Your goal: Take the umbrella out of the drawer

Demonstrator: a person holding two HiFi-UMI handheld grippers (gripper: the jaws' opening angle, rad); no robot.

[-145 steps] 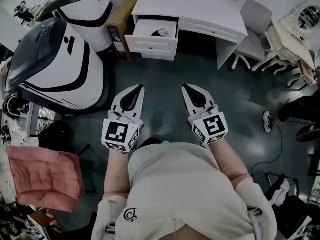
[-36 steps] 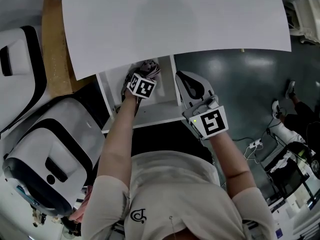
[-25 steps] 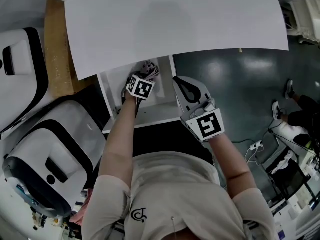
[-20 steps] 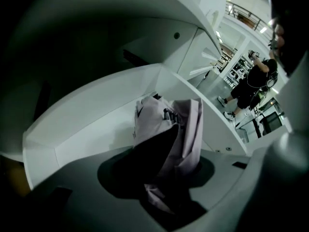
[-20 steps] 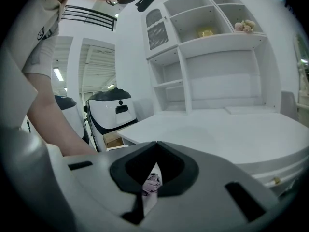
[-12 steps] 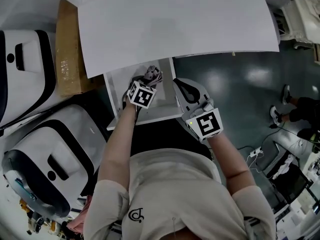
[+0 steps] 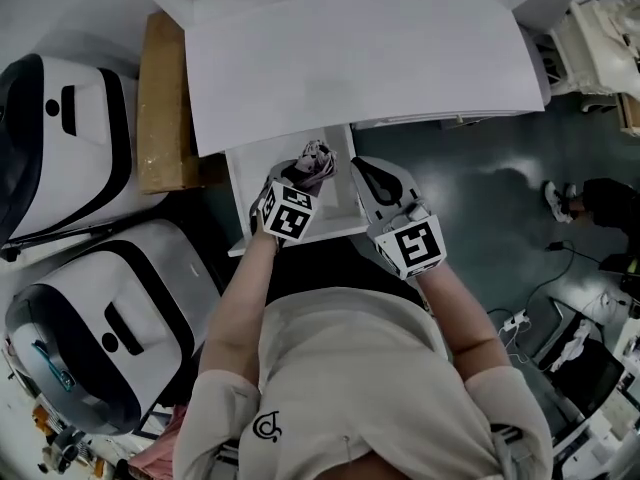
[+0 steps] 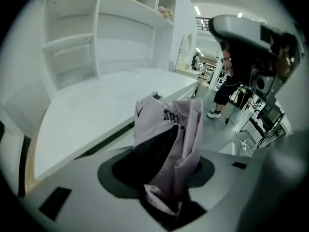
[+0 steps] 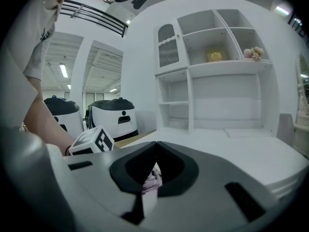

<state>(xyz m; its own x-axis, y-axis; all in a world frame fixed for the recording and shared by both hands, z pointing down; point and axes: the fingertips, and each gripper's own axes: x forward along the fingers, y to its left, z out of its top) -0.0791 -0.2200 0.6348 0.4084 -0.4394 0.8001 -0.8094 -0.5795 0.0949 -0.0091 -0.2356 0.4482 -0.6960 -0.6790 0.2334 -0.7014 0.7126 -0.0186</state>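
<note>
Fingers of the left gripper [image 7: 299, 176] are clenched on the folded umbrella [image 7: 314, 158], a bundle of pale lilac cloth with a dark part inside. In the left gripper view the cloth fills the space between both fingers and stands up beyond their tips, crumpled. In the head view the umbrella is over the rear half of the open drawer [image 7: 246, 173], close to the edge of the white table [image 7: 360, 58] from which the drawer is pulled out (whether its lower end is clear of the drawer, I cannot tell). The inside of the drawer is white.

The right gripper [image 7: 359, 164] is at the right wall of the drawer and points toward the table. Its fingers are closed together with the tips touching, and they hold nothing. Through the small gap behind the tips, the right gripper view shows a bit of the lilac cloth farther away. The two grippers are near each other but apart.

Left of the drawer a brown box [image 7: 165, 103] stands beside the table, and further left are two big white-and-black machines [image 7: 95, 313]. Beyond the drawer, on the table, the right gripper view shows a white shelf unit [image 9: 217, 71].
</note>
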